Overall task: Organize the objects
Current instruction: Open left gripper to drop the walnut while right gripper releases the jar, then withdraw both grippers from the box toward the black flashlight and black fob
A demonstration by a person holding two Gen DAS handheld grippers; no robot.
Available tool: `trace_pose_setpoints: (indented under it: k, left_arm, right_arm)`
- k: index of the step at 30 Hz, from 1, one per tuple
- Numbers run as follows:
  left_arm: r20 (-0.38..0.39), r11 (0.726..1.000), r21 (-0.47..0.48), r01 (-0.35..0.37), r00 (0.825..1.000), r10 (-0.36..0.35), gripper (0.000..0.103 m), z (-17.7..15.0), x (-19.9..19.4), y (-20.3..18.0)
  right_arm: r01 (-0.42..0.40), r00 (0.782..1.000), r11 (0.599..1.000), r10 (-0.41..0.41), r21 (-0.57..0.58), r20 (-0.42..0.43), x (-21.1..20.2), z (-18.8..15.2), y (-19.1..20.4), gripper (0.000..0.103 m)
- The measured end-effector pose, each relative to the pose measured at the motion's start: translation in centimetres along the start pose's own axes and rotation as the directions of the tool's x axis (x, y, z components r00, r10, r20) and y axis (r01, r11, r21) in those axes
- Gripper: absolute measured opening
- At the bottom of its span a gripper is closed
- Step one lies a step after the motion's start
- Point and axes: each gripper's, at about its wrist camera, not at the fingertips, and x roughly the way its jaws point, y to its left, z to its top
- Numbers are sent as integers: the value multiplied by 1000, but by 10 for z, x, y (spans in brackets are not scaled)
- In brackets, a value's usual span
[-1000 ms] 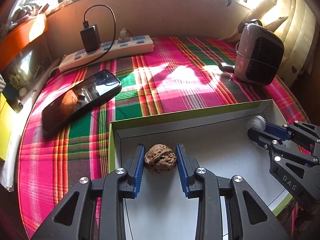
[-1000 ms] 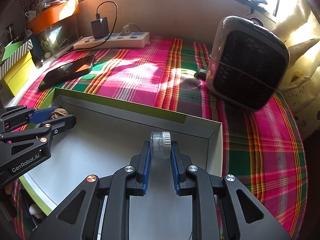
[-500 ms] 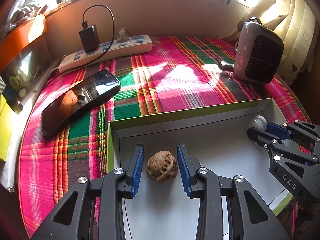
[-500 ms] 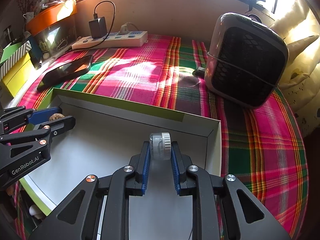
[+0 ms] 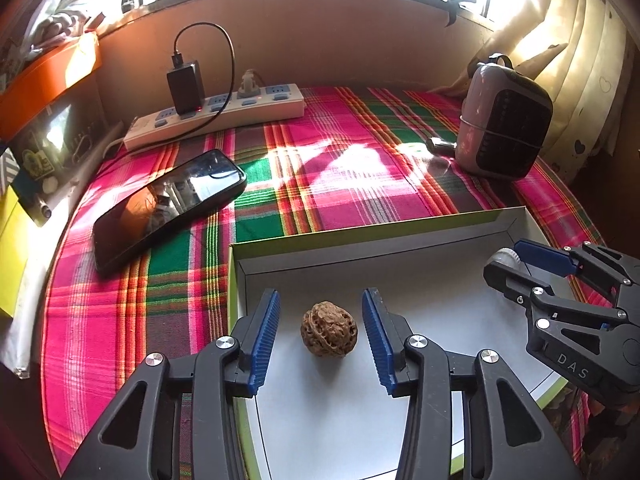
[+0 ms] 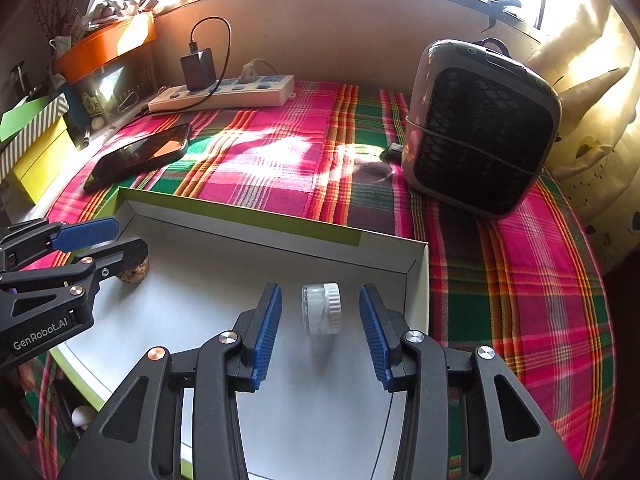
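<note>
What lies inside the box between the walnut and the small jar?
Nothing: in both wrist views the white floor of the box is bare between the walnut and the small jar.

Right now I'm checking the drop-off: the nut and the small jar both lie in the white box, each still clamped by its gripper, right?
Not clamped. The left wrist view shows the nut free between open blue pads, and the right wrist view the jar likewise. Both lie in the box.

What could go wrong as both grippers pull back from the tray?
1. The small jar lies on its side between the right gripper pads, whose jaws have just been opening; it may roll.
2. The walnut sits loose between the left gripper pads; a finger could nudge it on retreat.
3. Both lie inside the tray.
</note>
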Motion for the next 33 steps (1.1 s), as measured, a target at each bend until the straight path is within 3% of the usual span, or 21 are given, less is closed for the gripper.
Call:
trace_pose_setpoints:
  k: [24, 33]
  left_arm:
    - [90, 996, -89, 9, 996, -1, 43, -41, -61, 24]
    - [75, 994, -112, 19, 997, -10, 43, -70, -72, 20]
  right_arm:
    - [-7, 995, 999, 3, 42, 102, -56, -26, -16, 43]
    - [-13, 992, 999, 6, 53, 128, -76, -48, -22, 44]
